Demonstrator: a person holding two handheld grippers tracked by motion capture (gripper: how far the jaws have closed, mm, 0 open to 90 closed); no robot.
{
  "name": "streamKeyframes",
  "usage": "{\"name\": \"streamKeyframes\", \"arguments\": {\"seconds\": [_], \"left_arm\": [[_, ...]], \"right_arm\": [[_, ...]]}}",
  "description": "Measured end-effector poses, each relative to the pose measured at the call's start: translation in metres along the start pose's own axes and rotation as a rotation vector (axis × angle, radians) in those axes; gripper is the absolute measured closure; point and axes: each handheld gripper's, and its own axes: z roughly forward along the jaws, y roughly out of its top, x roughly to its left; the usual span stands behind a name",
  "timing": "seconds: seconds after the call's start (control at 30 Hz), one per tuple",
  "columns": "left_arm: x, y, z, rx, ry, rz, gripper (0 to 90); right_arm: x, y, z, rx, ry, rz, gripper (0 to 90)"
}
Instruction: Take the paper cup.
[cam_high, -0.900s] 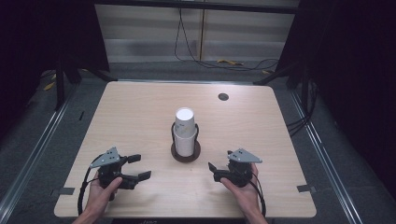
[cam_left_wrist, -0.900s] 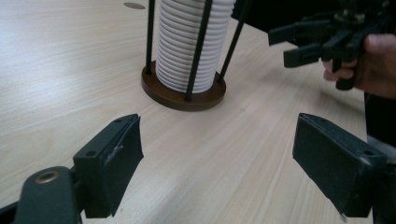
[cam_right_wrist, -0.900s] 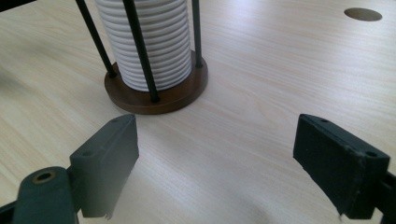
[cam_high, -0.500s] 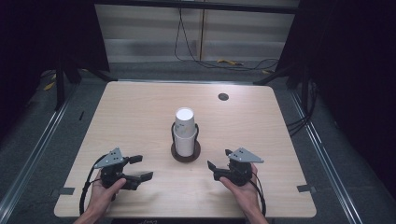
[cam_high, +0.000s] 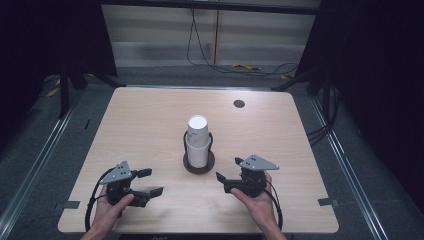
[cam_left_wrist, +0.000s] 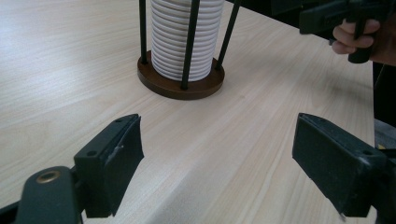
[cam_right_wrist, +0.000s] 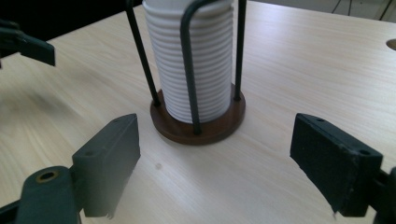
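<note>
The stack of white cups (cam_high: 198, 140) stands upright near the middle of the table (cam_high: 150, 115), seated in a cup holder (cam_high: 198, 164). The stack is cylindrical, its wall ribbed by the many nested rims, as the left gripper view (cam_left_wrist: 187, 37) and the right gripper view (cam_right_wrist: 196, 60) show. The holder consists of a round dark-brown base with thin black wire uprights rising around the stack; the wire bends over in a loop near the top in the right gripper view.

The right gripper (cam_high: 226, 182) lies near the holder on its right front side, jaws spread wide with nothing between them. The left gripper (cam_high: 150, 182) sits farther off at the left front, jaws likewise spread wide and empty. Each is held in one hand, black in body, with a grey three-cornered plate on top.

Compared with the earlier frames, the left gripper has shifted slightly toward the table's front edge; the right gripper and the stack are unchanged in position.

The table top is pale wood-grain laminate, matte, with rounded corners and a dark round grommet (cam_high: 239, 103) near the far edge.
</note>
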Motion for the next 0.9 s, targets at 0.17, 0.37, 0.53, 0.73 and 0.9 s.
{"name": "streamKeyframes", "arguments": {"seconds": [0.17,0.37,0.53,0.73,0.9], "left_arm": [[-0.001,0.000,0.001,0.004,-0.003,-0.002,16.1],[0.001,0.000,0.001,0.007,0.001,-0.006,16.1],[0.001,0.000,0.001,0.016,0.006,0.007,16.2],[0.001,0.000,0.004,0.023,-0.004,0.006,16.2],[0.002,0.000,0.004,0.020,0.001,-0.005,16.2]], "right_arm": [[0.000,0.012,0.000,-0.016,0.036,0.004,16.6],[-0.003,0.029,0.004,-0.026,0.052,0.014,16.1],[-0.003,0.041,0.007,-0.011,0.069,0.006,13.8],[-0.005,0.050,0.006,-0.018,0.085,0.016,15.1],[-0.003,0.062,0.011,-0.011,0.100,0.022,15.8]]}}
